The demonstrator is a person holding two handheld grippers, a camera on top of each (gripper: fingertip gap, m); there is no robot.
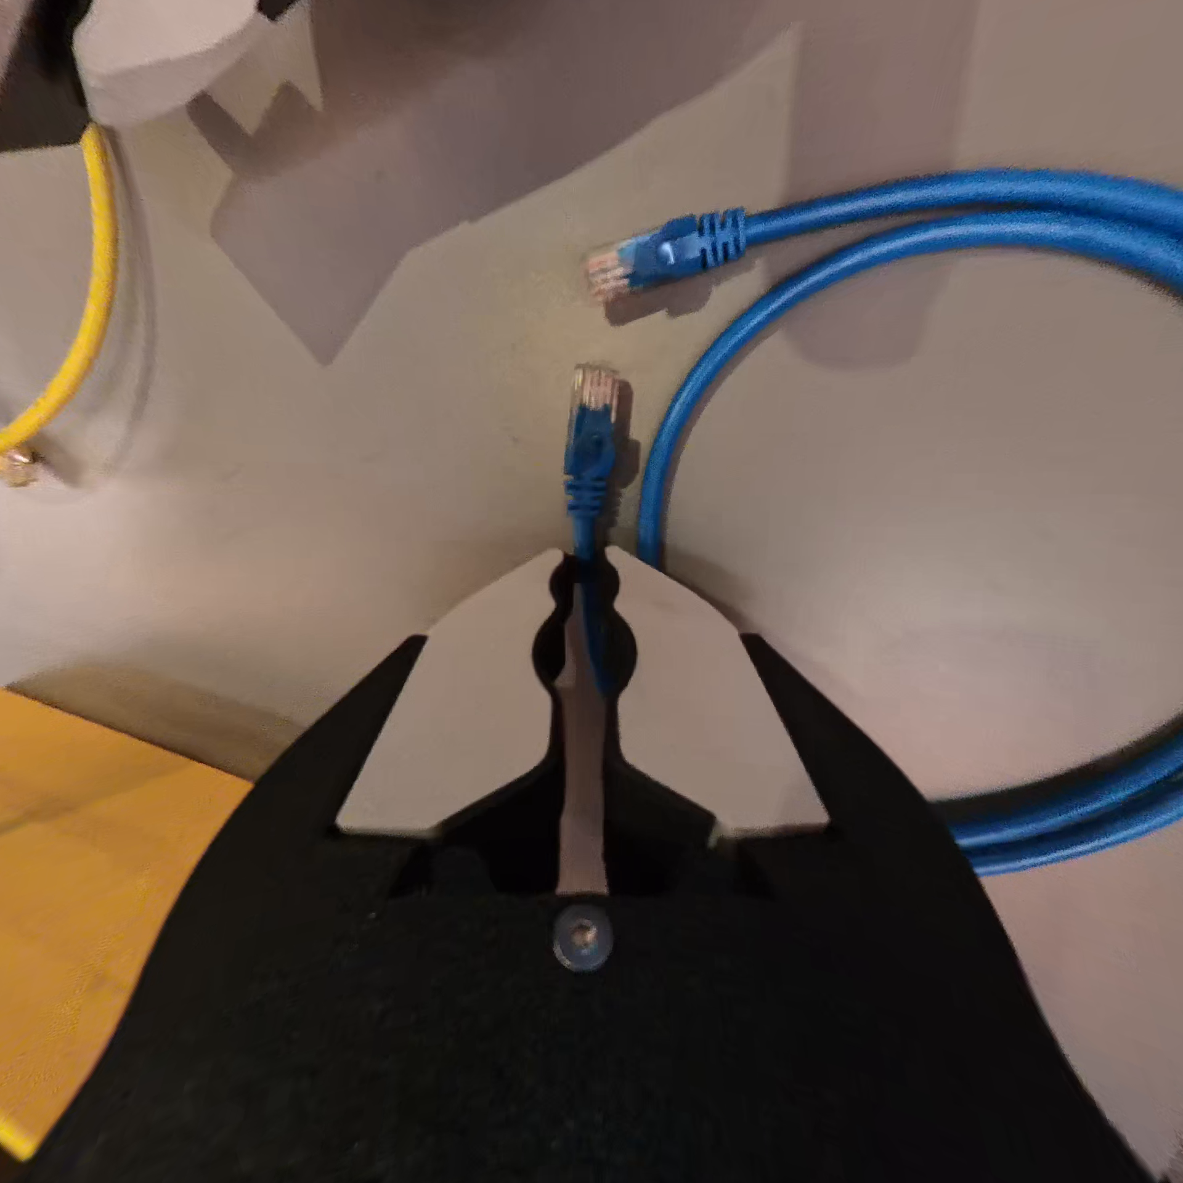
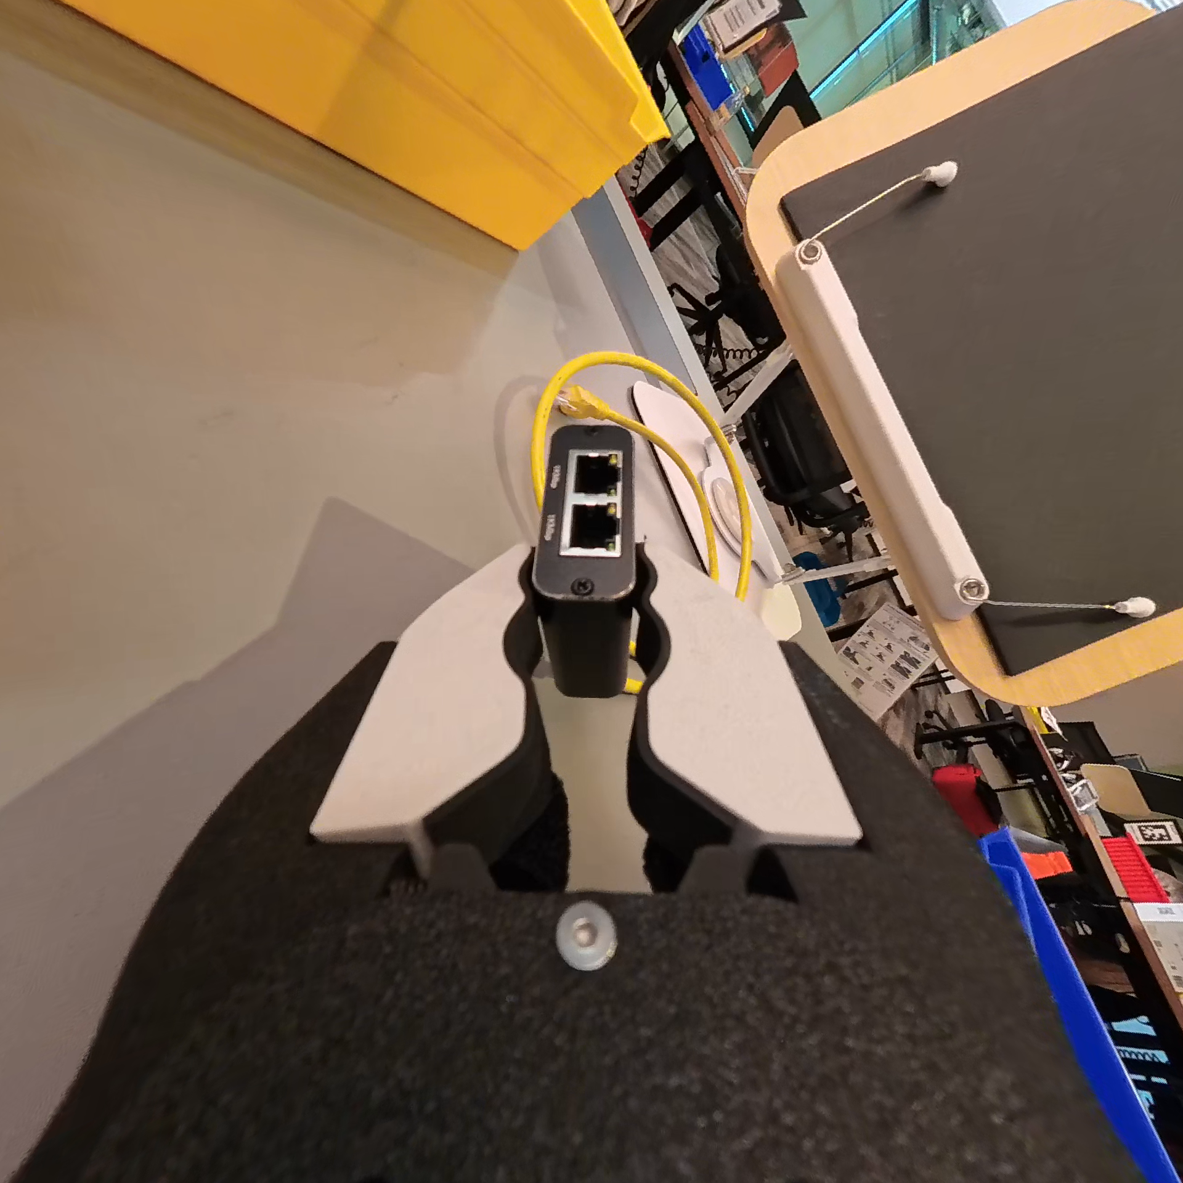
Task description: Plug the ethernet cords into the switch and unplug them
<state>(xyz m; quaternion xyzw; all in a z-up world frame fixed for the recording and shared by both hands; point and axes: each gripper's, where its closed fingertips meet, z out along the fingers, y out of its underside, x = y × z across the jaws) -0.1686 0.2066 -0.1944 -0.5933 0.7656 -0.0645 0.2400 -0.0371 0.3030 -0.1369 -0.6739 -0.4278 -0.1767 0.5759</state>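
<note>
**Blue cord in my left gripper, black switch in my right**

Blue is what fills my left wrist view: the blue cord [image 1: 736, 410] loops across the pale table [image 1: 928, 576], and my left gripper [image 1: 586, 557] pinches it just behind one plug [image 1: 592, 435]. That plug sticks out past my fingertips, its clear tip pointing away from me and lifted a little above the table. My fingers [image 1: 666, 646] are drawn in narrow, with the cable running down the slot between them. The cord's other plug [image 1: 646, 253] lies on the table farther ahead and to the right, its tip aimed left, apart from the one I hold. At the far left a yellow cord [image 1: 83, 307] hangs down from the upper corner, and its end curls near the view's edge. A yellow bin [image 1: 96, 864] shows at the lower left.

My right gripper [image 2: 586, 570] is closed around the black switch [image 2: 586, 576], which stands on end between the grey fingers [image 2: 461, 691] so that its port face looks up at the camera. Two ports [image 2: 592, 506] sit one above the other in a silver frame, and both are empty. Behind the switch the yellow cord [image 2: 723, 461] arcs in a loop over the table [image 2: 192, 416], with one of its plugs [image 2: 584, 404] just beyond the switch's top edge; I cannot tell whether it touches. The yellow bin [image 2: 416, 102] runs along the top of this view. To the right a dark panel with a wooden rim [image 2: 1024, 384] stands off the table edge.
</note>
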